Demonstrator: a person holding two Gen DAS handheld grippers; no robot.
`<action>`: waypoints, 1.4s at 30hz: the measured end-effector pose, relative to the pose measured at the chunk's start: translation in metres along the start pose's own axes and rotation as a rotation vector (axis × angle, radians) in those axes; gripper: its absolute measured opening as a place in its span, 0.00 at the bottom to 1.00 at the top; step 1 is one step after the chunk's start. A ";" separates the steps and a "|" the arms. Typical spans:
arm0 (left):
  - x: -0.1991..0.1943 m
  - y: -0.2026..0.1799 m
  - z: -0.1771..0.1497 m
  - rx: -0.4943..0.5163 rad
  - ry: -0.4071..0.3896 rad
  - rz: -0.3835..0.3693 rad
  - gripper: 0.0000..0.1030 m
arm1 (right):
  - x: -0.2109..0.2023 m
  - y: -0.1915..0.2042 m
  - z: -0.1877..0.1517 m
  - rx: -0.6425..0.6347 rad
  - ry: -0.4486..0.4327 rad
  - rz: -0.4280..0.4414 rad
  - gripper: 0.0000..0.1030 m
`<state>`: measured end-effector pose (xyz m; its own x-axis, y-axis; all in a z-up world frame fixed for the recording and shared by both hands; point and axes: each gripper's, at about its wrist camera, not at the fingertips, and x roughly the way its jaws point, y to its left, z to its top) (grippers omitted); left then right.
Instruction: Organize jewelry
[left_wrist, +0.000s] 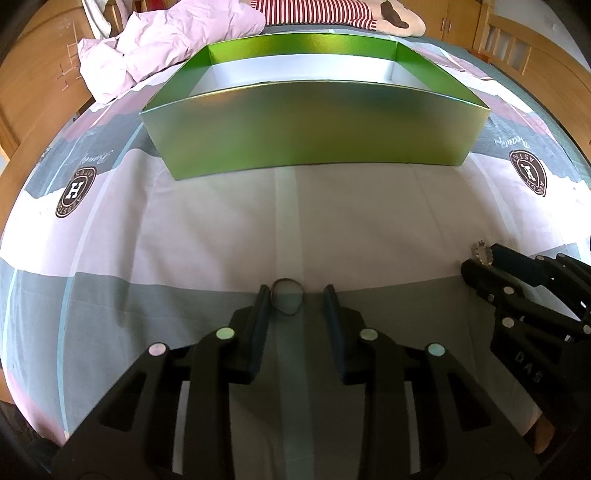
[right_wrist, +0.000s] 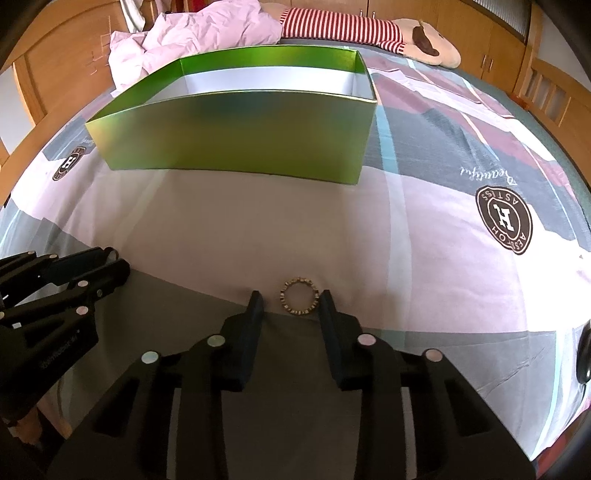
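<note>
- The left gripper (left_wrist: 297, 291) is released, its jaws spread over a thin dark ring (left_wrist: 287, 301) that lies flat on the bedspread (left_wrist: 221, 229); the ring sits just beside the left finger, well short of the near edge of the bed
- The right gripper (right_wrist: 290, 297) is also spread wide, with a beaded bracelet (right_wrist: 300, 301) lying on the bedspread between its fingertips, touching or nearly touching the right one
- A green box (right_wrist: 236, 136), open on top with a white floor, stands farther up the bed, well apart from both pieces
- A crumpled pink blanket (left_wrist: 166, 40) and a striped plush toy (right_wrist: 351, 29) lie beyond the box

Dark ring (left_wrist: 287, 297) between open gripper (left_wrist: 296, 295) fingers
</note>
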<state>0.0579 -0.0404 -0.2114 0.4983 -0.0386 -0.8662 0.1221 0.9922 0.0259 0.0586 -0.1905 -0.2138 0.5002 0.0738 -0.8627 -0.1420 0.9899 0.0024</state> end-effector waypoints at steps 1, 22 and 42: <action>0.000 -0.001 0.000 0.001 0.000 -0.002 0.24 | 0.000 0.001 0.000 -0.001 -0.002 0.003 0.27; -0.020 -0.002 0.001 0.001 -0.026 -0.030 0.19 | -0.021 0.005 -0.004 0.000 -0.011 0.016 0.20; -0.114 0.020 0.117 -0.002 -0.309 -0.030 0.19 | -0.118 -0.008 0.134 0.006 -0.351 0.090 0.20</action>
<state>0.1045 -0.0301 -0.0538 0.7316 -0.1021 -0.6741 0.1395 0.9902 0.0015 0.1151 -0.1909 -0.0445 0.7492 0.1968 -0.6324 -0.1940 0.9782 0.0746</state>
